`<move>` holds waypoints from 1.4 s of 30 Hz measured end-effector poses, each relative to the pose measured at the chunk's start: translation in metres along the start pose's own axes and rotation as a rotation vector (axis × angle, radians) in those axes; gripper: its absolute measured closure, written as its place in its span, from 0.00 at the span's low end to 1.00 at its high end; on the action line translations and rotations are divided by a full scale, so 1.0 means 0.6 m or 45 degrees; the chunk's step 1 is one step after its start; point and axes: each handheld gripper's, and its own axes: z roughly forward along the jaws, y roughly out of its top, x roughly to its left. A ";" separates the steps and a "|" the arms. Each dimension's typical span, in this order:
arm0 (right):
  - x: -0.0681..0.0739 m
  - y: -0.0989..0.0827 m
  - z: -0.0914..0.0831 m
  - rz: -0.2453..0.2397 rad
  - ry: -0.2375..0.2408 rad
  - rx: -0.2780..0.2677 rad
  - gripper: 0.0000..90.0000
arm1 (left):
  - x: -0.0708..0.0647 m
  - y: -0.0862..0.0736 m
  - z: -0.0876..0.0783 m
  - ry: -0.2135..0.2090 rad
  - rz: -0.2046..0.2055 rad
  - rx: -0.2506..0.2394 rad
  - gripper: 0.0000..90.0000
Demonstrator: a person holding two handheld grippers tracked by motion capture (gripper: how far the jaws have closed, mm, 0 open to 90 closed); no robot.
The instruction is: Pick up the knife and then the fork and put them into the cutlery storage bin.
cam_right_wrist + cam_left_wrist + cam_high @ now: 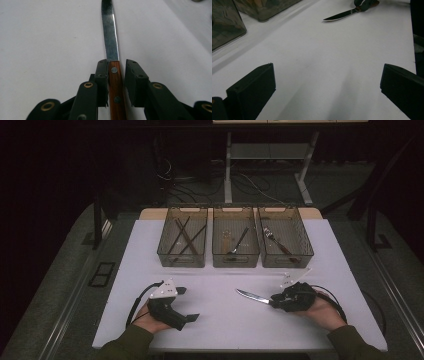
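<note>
Three clear plastic bins [235,244] stand side by side at the far edge of the white tabletop [225,320], holding chopsticks, a spoon and a fork; the stretch between them and the hands lies open. The knife [252,296] lies flat on the tabletop right of centre — a smooth steel blade with a fine-toothed edge and a riveted wooden handle — its long axis running leftward, tip toward the left tool [187,304]. The right tool [116,75] brackets the handle, one pad touching, the other slightly apart — grip released. The left tool rests wide open, empty.
</note>
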 end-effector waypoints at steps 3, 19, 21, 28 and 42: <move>0.001 -0.002 0.001 -0.028 -0.002 -0.007 0.82 | 0.000 0.000 0.000 0.001 0.000 0.001 0.00; 0.009 -0.011 0.002 -0.090 -0.038 -0.045 0.86 | 0.000 0.000 0.001 0.001 -0.003 0.001 0.00; 0.007 -0.010 0.001 -0.082 -0.027 -0.047 0.86 | 0.000 0.000 0.001 0.001 -0.003 0.001 0.00; 0.003 -0.010 -0.003 -0.048 -0.013 -0.055 0.86 | 0.000 0.000 0.000 -0.002 -0.001 -0.002 0.00; -0.007 -0.005 -0.027 -0.022 -0.012 -0.114 0.86 | 0.000 0.000 0.001 -0.006 -0.003 -0.002 0.00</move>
